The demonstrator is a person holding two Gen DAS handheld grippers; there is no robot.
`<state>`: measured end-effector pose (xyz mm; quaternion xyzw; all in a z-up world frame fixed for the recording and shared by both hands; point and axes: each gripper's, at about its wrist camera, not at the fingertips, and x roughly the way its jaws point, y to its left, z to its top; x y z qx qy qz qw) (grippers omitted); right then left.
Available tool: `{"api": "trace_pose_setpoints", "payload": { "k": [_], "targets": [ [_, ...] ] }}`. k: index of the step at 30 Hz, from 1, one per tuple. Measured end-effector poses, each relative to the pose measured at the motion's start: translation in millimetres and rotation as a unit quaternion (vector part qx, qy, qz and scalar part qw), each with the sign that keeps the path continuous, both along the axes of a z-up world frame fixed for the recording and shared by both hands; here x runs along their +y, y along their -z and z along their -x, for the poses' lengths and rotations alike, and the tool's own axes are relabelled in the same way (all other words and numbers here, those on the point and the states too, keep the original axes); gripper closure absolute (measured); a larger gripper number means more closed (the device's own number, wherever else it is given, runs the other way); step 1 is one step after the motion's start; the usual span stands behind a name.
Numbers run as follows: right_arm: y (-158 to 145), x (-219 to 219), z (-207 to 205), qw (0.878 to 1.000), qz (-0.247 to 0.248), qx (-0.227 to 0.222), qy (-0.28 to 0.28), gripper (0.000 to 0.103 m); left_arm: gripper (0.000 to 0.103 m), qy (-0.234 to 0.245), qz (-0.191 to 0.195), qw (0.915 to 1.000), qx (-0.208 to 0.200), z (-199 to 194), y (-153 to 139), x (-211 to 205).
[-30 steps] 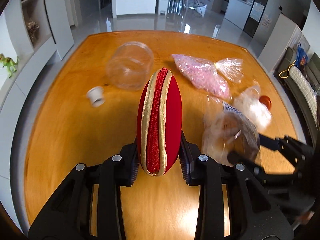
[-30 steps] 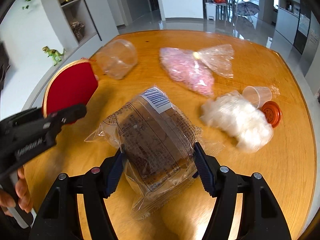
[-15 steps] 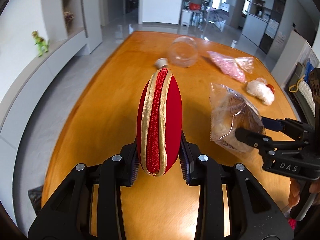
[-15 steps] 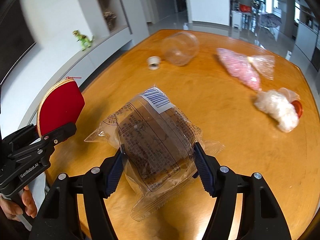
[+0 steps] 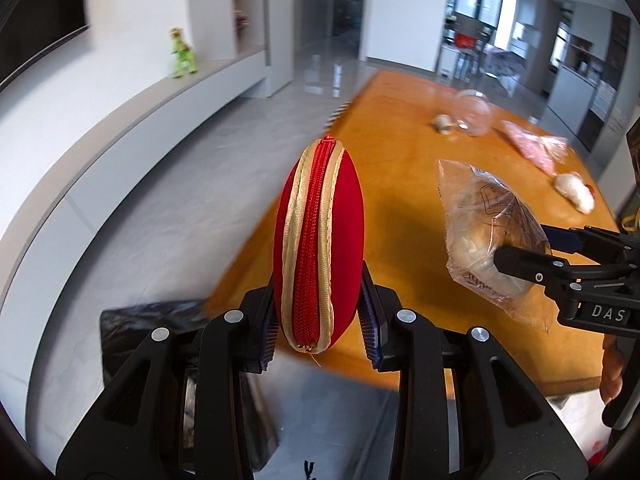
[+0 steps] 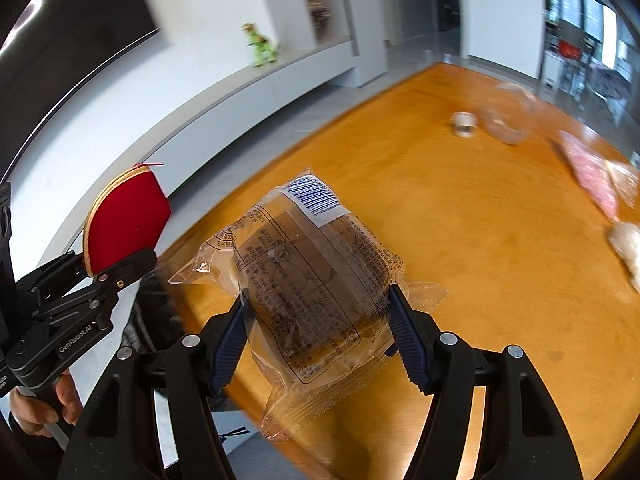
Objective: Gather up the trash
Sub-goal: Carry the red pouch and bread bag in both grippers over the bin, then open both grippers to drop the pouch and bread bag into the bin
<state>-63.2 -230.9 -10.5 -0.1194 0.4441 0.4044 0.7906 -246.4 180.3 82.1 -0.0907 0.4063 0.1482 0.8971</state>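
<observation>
My left gripper is shut on a red zip pouch with a cream trim, held edge-up over the near left corner of the wooden table. To its right, my right gripper is shut on a clear wrapped bread packet with a barcode label. The packet and the right gripper show at the right of the left wrist view. The pouch and the left gripper show at the left of the right wrist view, with a hand below.
A black bag lies on the grey floor under the table corner. Far down the table lie a clear round container, a small white cap, a pink plastic bag and a white wad. A low ledge holds a green toy dinosaur.
Both grippers have swung back and left, from over the table's middle to its near left corner, still holding pouch and packet. The floor and the black bag have come into view.
</observation>
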Motion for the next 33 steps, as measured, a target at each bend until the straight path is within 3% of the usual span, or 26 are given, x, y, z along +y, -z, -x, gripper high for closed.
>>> {"api": "trace_pose_setpoints", "payload": {
  "k": [10, 18, 25, 26, 27, 28, 30, 33],
  "targets": [
    [10, 78, 76, 0.993, 0.015, 0.008, -0.119, 0.036, 0.069, -0.108, 0.009, 0.9940, 0.011, 81, 20, 67],
    [22, 136, 129, 0.979, 0.036, 0.017, -0.200, 0.036, 0.069, -0.194, 0.027, 0.9800, 0.038, 150, 46, 110],
    [41, 200, 164, 0.960, 0.049, 0.073, -0.265, 0.034, 0.067, -0.255, 0.036, 0.9645, 0.060, 203, 62, 132],
    [45, 210, 167, 0.958, 0.056, 0.086, -0.269, 0.031, 0.063, -0.265, 0.041, 0.9613, 0.062, 210, 64, 137],
    [48, 218, 167, 0.957, 0.062, 0.098, -0.264, 0.028, 0.053, -0.274, 0.046, 0.9583, 0.068, 215, 66, 142],
    [48, 223, 165, 0.958, 0.059, 0.108, -0.259, 0.026, 0.011, -0.284, 0.047, 0.9547, 0.077, 217, 67, 146],
    [44, 225, 161, 0.959, 0.045, 0.120, -0.253, 0.024, 0.006, -0.308, 0.017, 0.9472, 0.088, 223, 66, 148],
    [38, 216, 157, 0.961, 0.035, 0.115, -0.250, 0.023, 0.006, -0.312, 0.019, 0.9461, 0.086, 228, 66, 151]
  ]
}}
